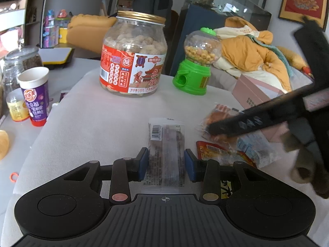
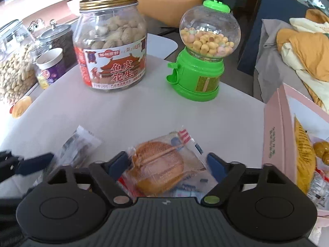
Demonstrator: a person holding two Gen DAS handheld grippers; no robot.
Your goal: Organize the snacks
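My left gripper [image 1: 166,163] is open, with its blue pads on either side of a clear wrapped snack [image 1: 166,142] that lies on the white table [image 1: 92,123]. My right gripper [image 2: 167,163] is open around a clear-wrapped round brown cake [image 2: 159,168], which lies on a small pile of packets. That cake also shows in the left wrist view [image 1: 218,119], under the right gripper's dark finger. A red packet [image 1: 213,151] and a pale blue packet [image 1: 253,146] lie beside it. The clear wrapped snack appears at the left of the right wrist view [image 2: 78,144].
A big peanut jar with a gold lid [image 2: 112,41] and a green candy dispenser [image 2: 202,49] stand at the back of the table. A pink box [image 2: 281,131] holding snacks stands at the right. A purple cup [image 1: 36,94] and glass jars [image 2: 14,61] stand at the left.
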